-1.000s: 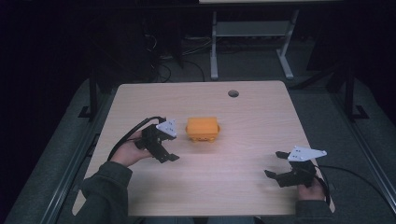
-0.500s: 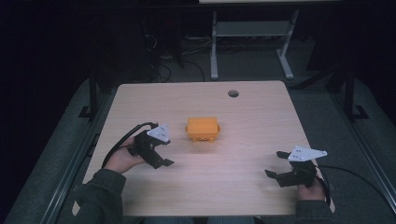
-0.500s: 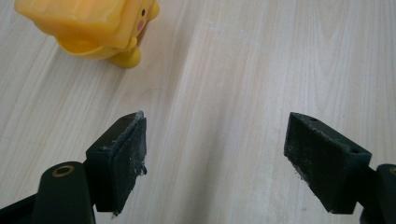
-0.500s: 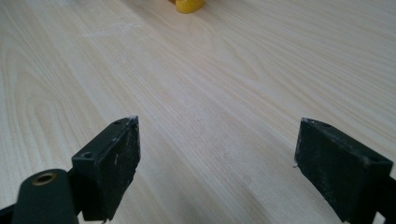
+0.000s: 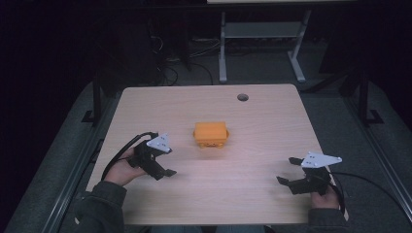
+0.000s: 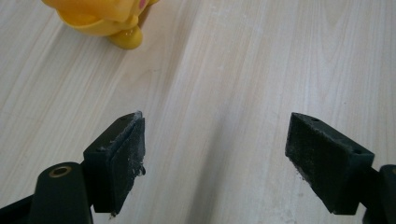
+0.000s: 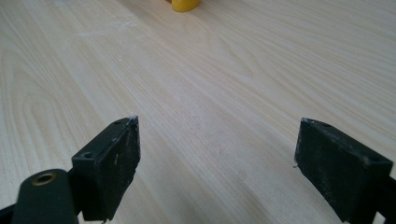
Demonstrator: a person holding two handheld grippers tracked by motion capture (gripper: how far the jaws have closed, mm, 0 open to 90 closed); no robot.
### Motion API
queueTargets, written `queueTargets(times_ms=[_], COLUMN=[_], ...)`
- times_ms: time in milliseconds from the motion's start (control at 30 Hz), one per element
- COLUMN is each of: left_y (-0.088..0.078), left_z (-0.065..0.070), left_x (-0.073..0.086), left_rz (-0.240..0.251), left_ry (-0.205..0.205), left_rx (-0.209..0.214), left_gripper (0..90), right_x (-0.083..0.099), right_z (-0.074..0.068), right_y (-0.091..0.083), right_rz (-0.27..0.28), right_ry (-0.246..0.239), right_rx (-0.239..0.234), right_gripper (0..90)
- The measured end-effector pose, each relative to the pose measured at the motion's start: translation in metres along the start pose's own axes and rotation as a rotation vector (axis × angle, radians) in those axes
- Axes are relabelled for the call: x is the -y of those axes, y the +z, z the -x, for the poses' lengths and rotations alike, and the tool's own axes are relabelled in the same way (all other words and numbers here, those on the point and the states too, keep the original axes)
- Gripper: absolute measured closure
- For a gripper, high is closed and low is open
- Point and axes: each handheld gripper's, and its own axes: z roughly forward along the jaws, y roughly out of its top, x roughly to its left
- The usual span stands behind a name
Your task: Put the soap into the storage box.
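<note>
An orange box-shaped toy (image 5: pixel 211 134) on short feet stands near the middle of the pale wooden table (image 5: pixel 257 111). Its yellow-orange underside and one foot (image 6: pixel 125 39) show at the top left of the left gripper view, and one foot (image 7: pixel 185 5) shows at the top of the right gripper view. My left gripper (image 5: pixel 166 170) is held low over the table to the toy's front left, open and empty, well apart from it. Near the front right of the table my right gripper (image 5: pixel 287 171) stands open with nothing between its black pads (image 7: pixel 122 154).
A round cable hole (image 5: pixel 242 97) lies near the table's far edge. Black cables trail from both grippers off the front corners. Behind the table a white metal stand (image 5: pixel 257 43) and loose cables sit on the dark floor.
My left gripper has drawn back from beside the toy toward the table's front left. The right gripper and the toy have stayed where they were.
</note>
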Motion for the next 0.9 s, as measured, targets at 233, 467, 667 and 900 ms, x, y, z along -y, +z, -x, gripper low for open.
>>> queueTargets(times_ms=[233,467,667,900], left_y=[-0.004,-0.005,-0.004,-0.004], left_z=[0.003,0.008,0.01,0.013], left_x=[0.007,0.016,0.026,0.039], left_rz=[-0.009,-0.023,-0.017,-0.004], left_ry=[0.004,0.0,-0.013,-0.04], left_rx=[-0.015,-0.027,-0.028,-0.032], left_gripper=[19.1,19.2,19.1,19.0], right_x=[0.001,0.001,0.001,0.001], right_z=[0.0,0.0,0.0,0.0], right_y=[0.0,0.0,0.0,0.0], right_rz=[0.001,-0.004,-0.007,-0.008], right_ry=[-0.003,-0.004,-0.001,-0.002], right_rx=[0.0,0.001,0.003,0.005], right_gripper=[13.5,13.5,13.5,13.5])
